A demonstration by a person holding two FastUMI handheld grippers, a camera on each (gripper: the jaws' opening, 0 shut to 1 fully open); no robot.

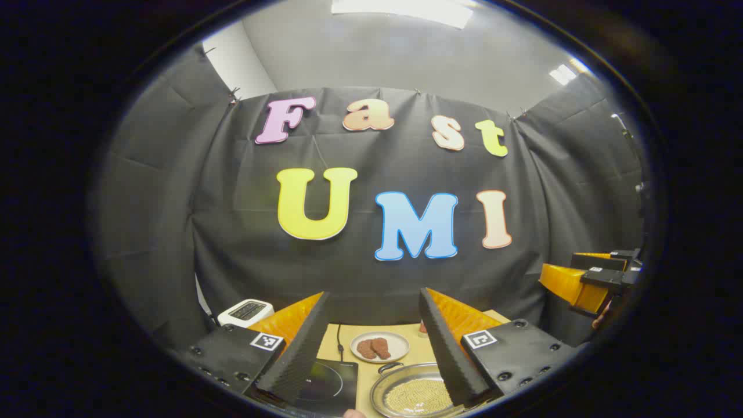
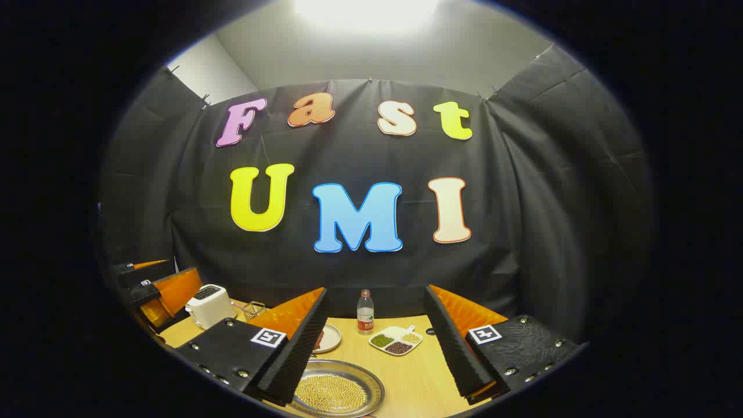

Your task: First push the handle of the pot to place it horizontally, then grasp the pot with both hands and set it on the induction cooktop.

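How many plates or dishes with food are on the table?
2: a round plate with brown pieces behind the pot, and a divided dish near the bottle. More may be hidden.

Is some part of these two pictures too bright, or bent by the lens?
Right gripper view: the ceiling lamp is washed out to plain white, while the pot and table stay clear. Left gripper view: the ceiling lamp is bright but keeps its shape. In both views the wall cloth bows outward at the edges.

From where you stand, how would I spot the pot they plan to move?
Start at the wooden table under the black cloth wall. Near its front edge sits a shallow, round metal pot, beside the flat black induction cooktop. Unlike the white plate of brown pieces behind it, it is silvery and filled with small yellowish grains.
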